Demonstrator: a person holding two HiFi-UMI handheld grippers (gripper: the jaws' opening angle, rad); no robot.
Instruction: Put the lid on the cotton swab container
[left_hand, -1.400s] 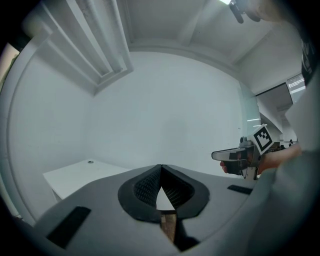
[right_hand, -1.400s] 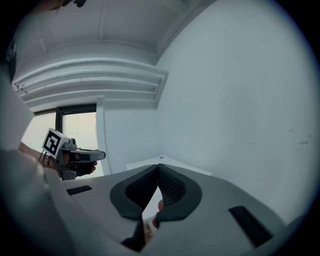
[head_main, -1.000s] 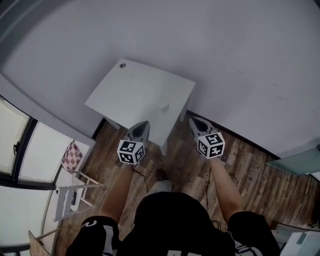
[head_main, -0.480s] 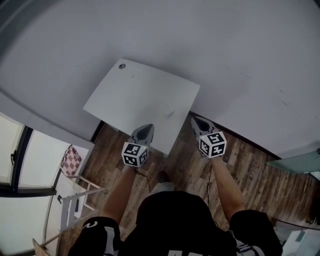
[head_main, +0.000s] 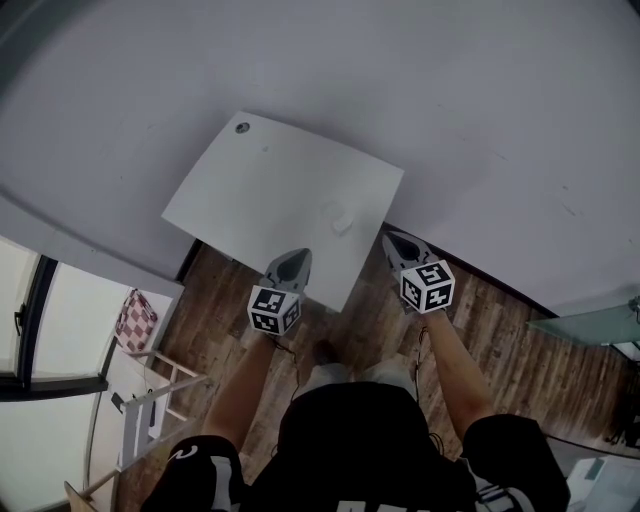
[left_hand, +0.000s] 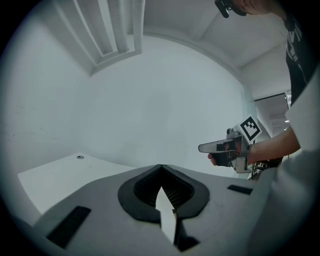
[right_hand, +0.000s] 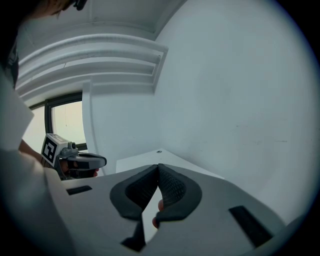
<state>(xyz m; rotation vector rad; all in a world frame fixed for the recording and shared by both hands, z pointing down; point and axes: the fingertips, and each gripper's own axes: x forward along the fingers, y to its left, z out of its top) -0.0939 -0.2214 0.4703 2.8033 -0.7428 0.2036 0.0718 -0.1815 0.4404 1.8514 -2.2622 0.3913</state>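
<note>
Head view shows nothing done yet: your left gripper (head_main: 297, 257) and right gripper (head_main: 391, 240) hang with jaws together and empty near the tabletop (head_main: 250, 190) edge, where the small pale cotton swab container (head_main: 340, 220) sits, too small to tell whether it's capped.

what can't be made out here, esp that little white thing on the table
Head view: small white thing on the table, too small to tell container from lid.
Left gripper view: it is missing; left tongs cover the near table.
Right gripper view: the same, behind right tongs.
Head view: dark spot at the table's far corner, too small to name.
</note>
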